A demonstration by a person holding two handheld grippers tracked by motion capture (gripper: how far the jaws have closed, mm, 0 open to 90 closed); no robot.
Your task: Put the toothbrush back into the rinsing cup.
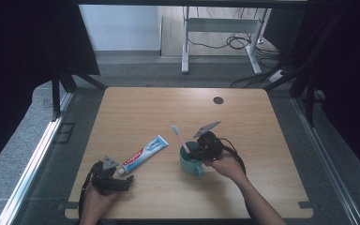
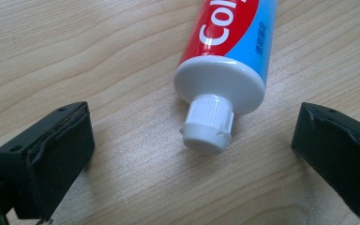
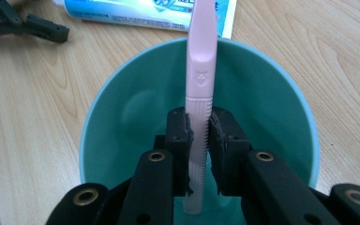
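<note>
A teal cup [image 1: 191, 161] stands on the wooden table [image 1: 136, 108], right of centre. My right gripper [image 1: 201, 149] is shut on a pink toothbrush [image 3: 199, 75] over the cup [image 3: 122, 112]; its handle end dips into the cup and its bristle head [image 1: 175, 128] points up and left. A red, white and blue toothpaste tube [image 1: 145, 153] lies on the table left of the cup. My left gripper [image 1: 123, 182] rests at the front left, open, its two jaws on either side of the tube's white cap [image 2: 207, 123] without touching it.
A dark round disc [image 1: 218, 100] sits in the tabletop near the far edge. A white desk frame [image 1: 220, 33] and cables lie on the floor beyond the table. Dark curtains hang at both sides.
</note>
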